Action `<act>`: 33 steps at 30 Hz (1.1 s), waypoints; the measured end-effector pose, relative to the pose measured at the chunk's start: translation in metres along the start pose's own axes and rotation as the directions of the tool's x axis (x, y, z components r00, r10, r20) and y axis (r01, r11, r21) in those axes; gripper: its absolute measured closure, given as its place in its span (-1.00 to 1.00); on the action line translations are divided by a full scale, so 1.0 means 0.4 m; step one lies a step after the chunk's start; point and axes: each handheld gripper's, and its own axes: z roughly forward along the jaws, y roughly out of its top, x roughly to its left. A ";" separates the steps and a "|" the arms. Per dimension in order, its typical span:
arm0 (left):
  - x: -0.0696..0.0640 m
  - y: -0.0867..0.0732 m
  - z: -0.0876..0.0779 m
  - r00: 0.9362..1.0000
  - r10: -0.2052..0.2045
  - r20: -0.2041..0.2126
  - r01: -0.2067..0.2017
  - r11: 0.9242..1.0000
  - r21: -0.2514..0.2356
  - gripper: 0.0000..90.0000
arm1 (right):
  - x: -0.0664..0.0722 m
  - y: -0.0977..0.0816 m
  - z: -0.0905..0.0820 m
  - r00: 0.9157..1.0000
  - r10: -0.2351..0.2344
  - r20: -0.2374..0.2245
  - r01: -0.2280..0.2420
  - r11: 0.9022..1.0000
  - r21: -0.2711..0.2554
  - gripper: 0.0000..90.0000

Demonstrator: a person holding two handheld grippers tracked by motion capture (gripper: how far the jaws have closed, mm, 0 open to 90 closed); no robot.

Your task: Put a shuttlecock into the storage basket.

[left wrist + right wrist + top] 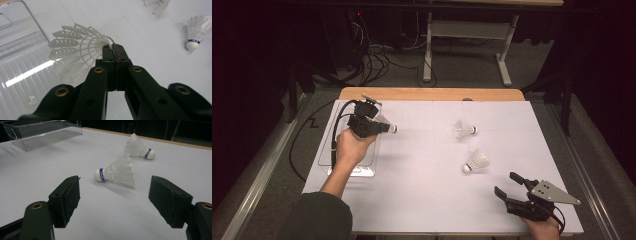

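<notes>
While the left gripper (388, 128) pinches a shuttlecock (75, 52) level over the clear tray (362, 170) — the right gripper (507, 185) rests wide

The white table top (422, 190) lies open across its middle and near edge, with a clear tray (362, 167) standing in the way at the left and two loose shuttlecocks, one farther (465, 129) and one nearer (477, 161), lying right of centre, a free lane between them and the tray.

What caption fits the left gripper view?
Left tool shut on a shuttlecock beside the clear tray.
</notes>
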 end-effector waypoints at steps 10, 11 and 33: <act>0.031 -0.019 -0.015 0.999 -0.034 -0.021 0.034 0.999 -0.002 0.99 | 0.000 0.000 0.001 1.000 -0.001 0.000 0.001 1.000 0.002 -0.43; 0.034 -0.021 -0.016 0.999 -0.038 -0.024 0.038 0.999 -0.003 0.99 | 0.000 0.000 0.001 1.000 -0.001 0.000 0.001 1.000 0.002 -0.43; 0.090 -0.055 -0.042 0.989 -0.114 -0.091 0.111 0.993 -0.044 0.99 | 0.000 0.000 0.003 1.000 -0.002 -0.002 0.002 1.000 0.004 -0.43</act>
